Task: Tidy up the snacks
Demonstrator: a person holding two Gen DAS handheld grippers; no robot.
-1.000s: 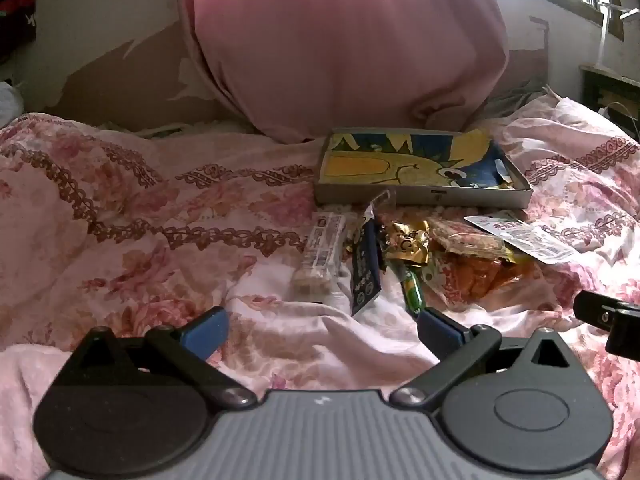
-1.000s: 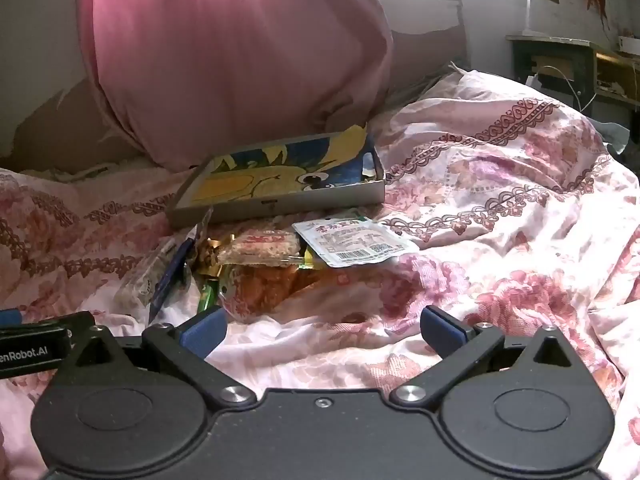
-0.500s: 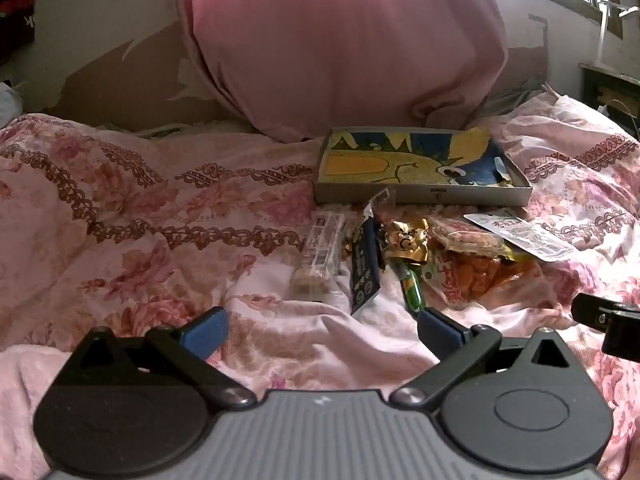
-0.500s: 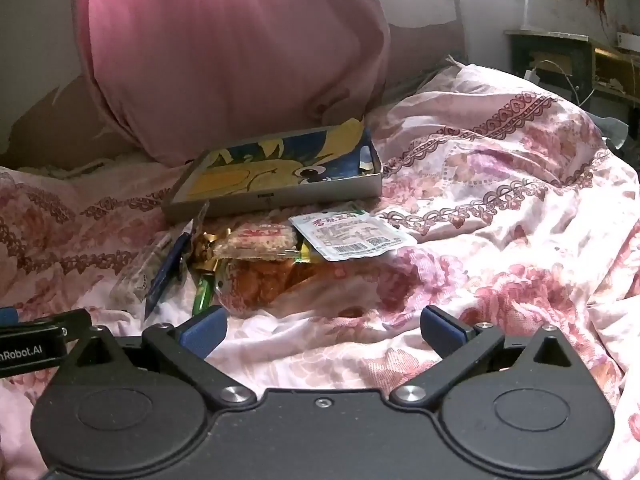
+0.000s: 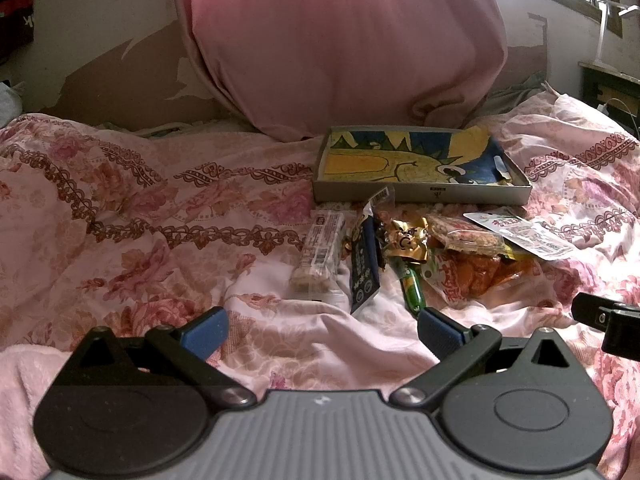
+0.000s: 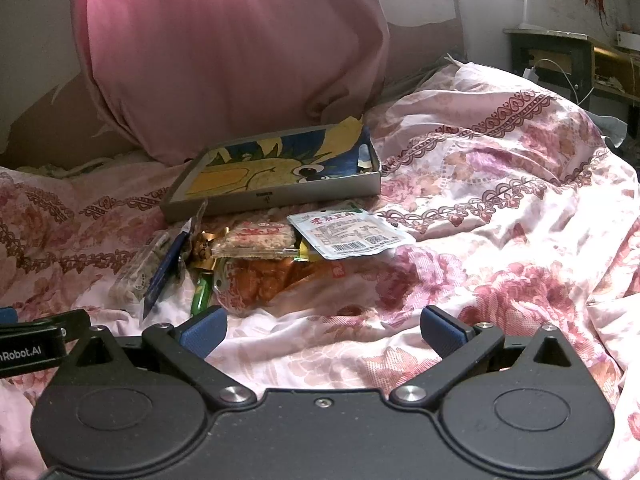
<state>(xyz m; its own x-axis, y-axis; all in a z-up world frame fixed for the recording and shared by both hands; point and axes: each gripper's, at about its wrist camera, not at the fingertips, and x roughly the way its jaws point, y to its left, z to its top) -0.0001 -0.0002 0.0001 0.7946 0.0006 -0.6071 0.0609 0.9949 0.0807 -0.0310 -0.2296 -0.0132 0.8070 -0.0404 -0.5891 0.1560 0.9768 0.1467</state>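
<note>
right wrist view: "nrobot.ai" on the left claw (image 6: 34, 350); both claws wide apart, empty.

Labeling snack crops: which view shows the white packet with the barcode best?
Right wrist: the white packet lies face-up, print and barcode visible. Left wrist shows the same packet foreshortened, near the frame's right, its text unreadable.

Pink floral bedspread (image 5: 160, 216) with dark red lace-like bands. Plain rose-pink pillow (image 5: 340, 44). Shallow grey tray (image 5: 420, 192), yellow and blue cartoon print inside. White packet (image 6: 348, 234) with red lettering, green corner and black barcode. Orange snack bag (image 5: 476, 276); gold foil wrapper (image 5: 406, 240); navy sachet (image 5: 364, 268); green tube (image 5: 410, 284); clear, pale beige bar (image 5: 320, 256). Blue pads (image 6: 202, 330) on black tool arms.
</note>
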